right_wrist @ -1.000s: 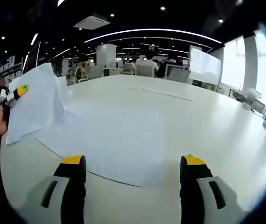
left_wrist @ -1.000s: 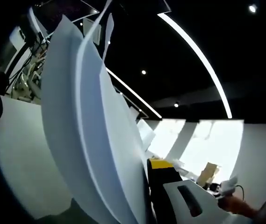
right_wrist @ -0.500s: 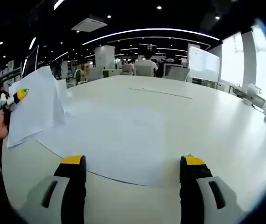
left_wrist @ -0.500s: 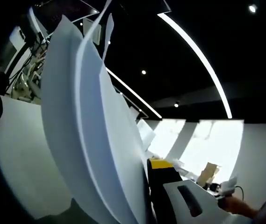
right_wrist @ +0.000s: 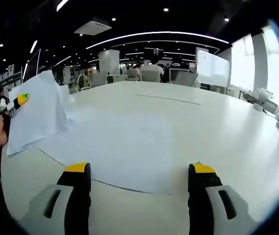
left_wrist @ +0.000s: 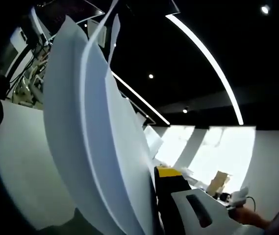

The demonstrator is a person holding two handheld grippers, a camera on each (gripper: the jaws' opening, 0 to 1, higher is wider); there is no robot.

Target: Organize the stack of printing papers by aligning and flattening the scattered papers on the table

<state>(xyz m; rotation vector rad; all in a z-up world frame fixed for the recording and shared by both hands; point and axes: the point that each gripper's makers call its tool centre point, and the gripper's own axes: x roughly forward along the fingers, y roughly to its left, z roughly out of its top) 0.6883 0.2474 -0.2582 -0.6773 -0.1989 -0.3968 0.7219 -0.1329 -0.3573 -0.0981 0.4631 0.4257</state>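
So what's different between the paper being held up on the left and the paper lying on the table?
The held sheets are lifted off the table and bowed, clamped in the left gripper; the flat sheets lie on the white table with nothing gripping them, ahead of the open right gripper. The held sheets fan apart at their edges; the flat ones lie spread. Both are plain white paper.

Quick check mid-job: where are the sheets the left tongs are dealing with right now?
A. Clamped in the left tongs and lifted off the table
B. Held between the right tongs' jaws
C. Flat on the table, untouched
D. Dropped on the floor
A: the right gripper view shows the left tongs clamping the raised sheets above the table.
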